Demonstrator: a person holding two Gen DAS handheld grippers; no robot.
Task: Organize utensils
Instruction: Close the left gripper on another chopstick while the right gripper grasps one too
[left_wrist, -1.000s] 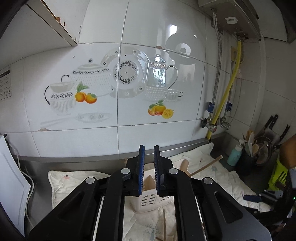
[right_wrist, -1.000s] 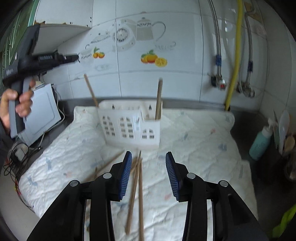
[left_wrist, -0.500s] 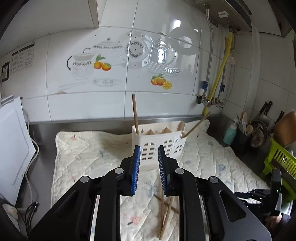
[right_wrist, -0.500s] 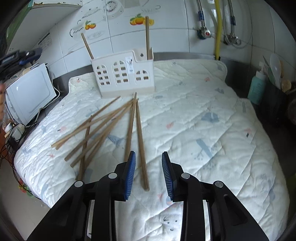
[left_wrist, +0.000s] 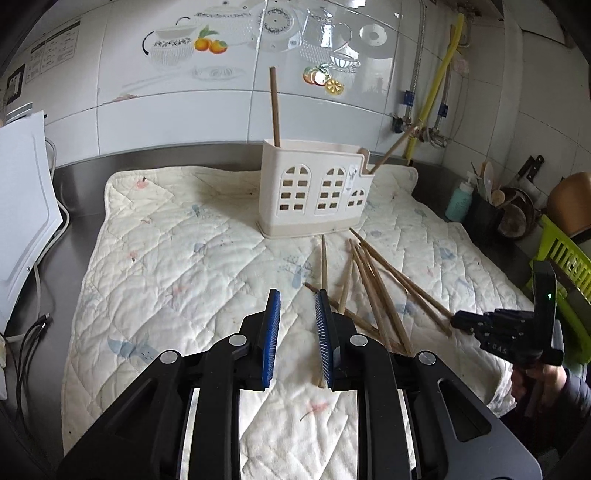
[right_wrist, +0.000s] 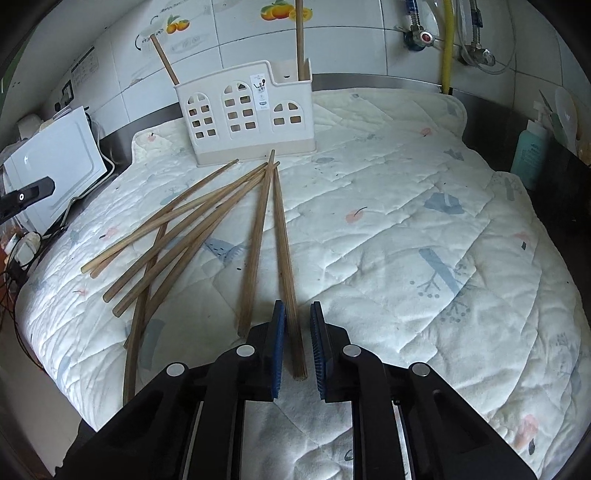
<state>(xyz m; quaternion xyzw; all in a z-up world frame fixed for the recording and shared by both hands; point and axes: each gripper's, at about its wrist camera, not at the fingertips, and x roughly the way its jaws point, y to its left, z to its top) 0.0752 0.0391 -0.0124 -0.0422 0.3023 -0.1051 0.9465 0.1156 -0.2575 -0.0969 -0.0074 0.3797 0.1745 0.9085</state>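
A cream utensil holder (left_wrist: 314, 192) with window cutouts stands on a quilted mat (left_wrist: 177, 266); it also shows in the right wrist view (right_wrist: 247, 118). Two wooden chopsticks (left_wrist: 274, 107) stand in it. Several loose chopsticks (left_wrist: 373, 288) lie in front of it, fanned out in the right wrist view (right_wrist: 192, 225). My left gripper (left_wrist: 295, 306) is open and empty above the mat, just left of the pile. My right gripper (right_wrist: 297, 314) is open, low over the mat, with the near end of one chopstick (right_wrist: 286, 266) lying between its jaws. The right gripper also shows in the left wrist view (left_wrist: 506, 332).
A white appliance (left_wrist: 22, 199) and cables sit at the left of the steel counter. A teal bottle (left_wrist: 460, 199), a utensil pot and a green rack (left_wrist: 565, 254) stand at the right. Tiled wall and pipes (left_wrist: 436, 85) are behind.
The left gripper has tilted down and come lower over the mat, opening wider. The right gripper has moved down and forward and narrowed, so one chopstick's end now lies between its jaws.
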